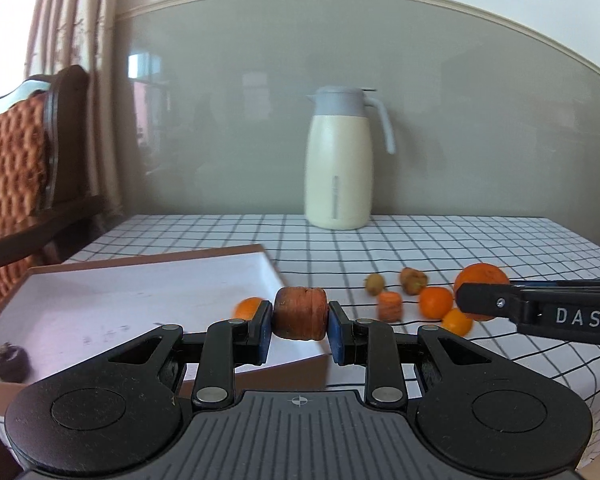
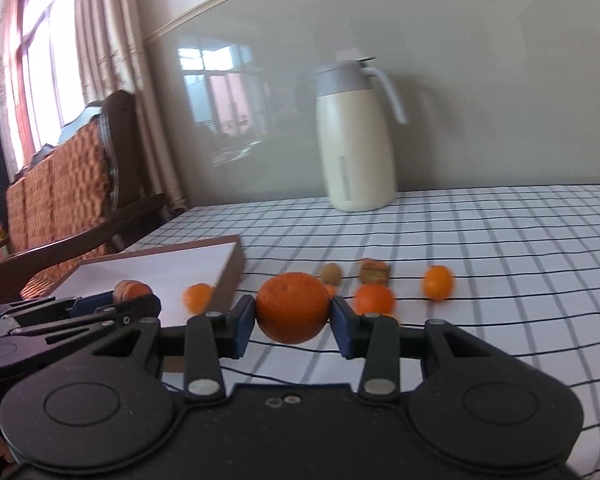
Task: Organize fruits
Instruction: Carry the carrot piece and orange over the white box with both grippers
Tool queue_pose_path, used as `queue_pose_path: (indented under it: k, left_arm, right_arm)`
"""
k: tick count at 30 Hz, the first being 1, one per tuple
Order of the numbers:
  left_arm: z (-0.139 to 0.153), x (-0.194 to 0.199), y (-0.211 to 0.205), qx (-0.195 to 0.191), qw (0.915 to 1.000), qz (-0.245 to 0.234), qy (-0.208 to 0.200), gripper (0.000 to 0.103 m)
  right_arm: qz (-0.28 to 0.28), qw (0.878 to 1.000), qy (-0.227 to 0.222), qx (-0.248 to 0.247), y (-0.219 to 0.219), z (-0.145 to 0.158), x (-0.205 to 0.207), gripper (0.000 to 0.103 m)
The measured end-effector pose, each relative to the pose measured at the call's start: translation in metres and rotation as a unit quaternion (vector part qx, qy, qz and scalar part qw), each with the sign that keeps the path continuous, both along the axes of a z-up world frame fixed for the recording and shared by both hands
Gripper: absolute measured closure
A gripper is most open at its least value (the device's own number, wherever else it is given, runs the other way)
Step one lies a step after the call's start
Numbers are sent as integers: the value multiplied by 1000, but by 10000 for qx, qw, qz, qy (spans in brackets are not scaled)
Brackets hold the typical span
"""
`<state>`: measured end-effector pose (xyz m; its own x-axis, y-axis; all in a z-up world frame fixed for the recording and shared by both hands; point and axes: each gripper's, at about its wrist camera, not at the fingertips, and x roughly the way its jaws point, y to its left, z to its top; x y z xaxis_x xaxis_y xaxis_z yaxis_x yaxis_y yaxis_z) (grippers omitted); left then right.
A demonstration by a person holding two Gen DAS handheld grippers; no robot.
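Note:
My left gripper (image 1: pixel 300 322) is shut on a stubby brownish-orange carrot chunk (image 1: pixel 300 308), held above the near right corner of a shallow white-lined cardboard box (image 1: pixel 140 292). A dark round fruit (image 1: pixel 12 362) lies in the box's near left corner. My right gripper (image 2: pixel 292 320) is shut on a large orange (image 2: pixel 292 304) above the checked tablecloth. The left wrist view shows the same orange (image 1: pixel 482 278) at the right. The right wrist view shows the left gripper (image 2: pixel 134 298) with its carrot chunk (image 2: pixel 132 289) over the box (image 2: pixel 160 268).
Loose on the cloth (image 2: pixel 500 260) are a small orange (image 2: pixel 198 296) by the box wall, a kiwi (image 2: pixel 331 274), a brown lump (image 2: pixel 374 272), a tangerine (image 2: pixel 374 299) and another orange (image 2: pixel 438 282). A second carrot piece (image 1: pixel 390 306) lies there too. A cream thermos jug (image 1: pixel 338 160) stands by the wall; a chair (image 1: pixel 16 176) stands left.

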<state>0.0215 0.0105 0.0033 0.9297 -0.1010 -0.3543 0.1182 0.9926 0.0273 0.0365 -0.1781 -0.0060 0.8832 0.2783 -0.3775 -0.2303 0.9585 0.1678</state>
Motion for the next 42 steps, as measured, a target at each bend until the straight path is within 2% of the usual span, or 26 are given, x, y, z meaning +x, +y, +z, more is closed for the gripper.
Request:
queue_pose_path:
  k: [7,15,31,42]
  left_arm:
    - [-1,-6,29,-58,9994,346,-30,74]
    - [-3,-7,67,-191,9958,891,-54,74]
    - [-9,1,134,-396,9822,1834,-64,74]
    - [-10,19,159,-377,9754,2174,-13,74]
  right_arm:
    - [454,9989,-65,-23,36,0,4,71]
    - [718,9973,-127,48,65,1,16,71]
    - [894,9957,-108,226,105,-3,42,71]
    - [813,9965,-112,179,117,-4,61,71]
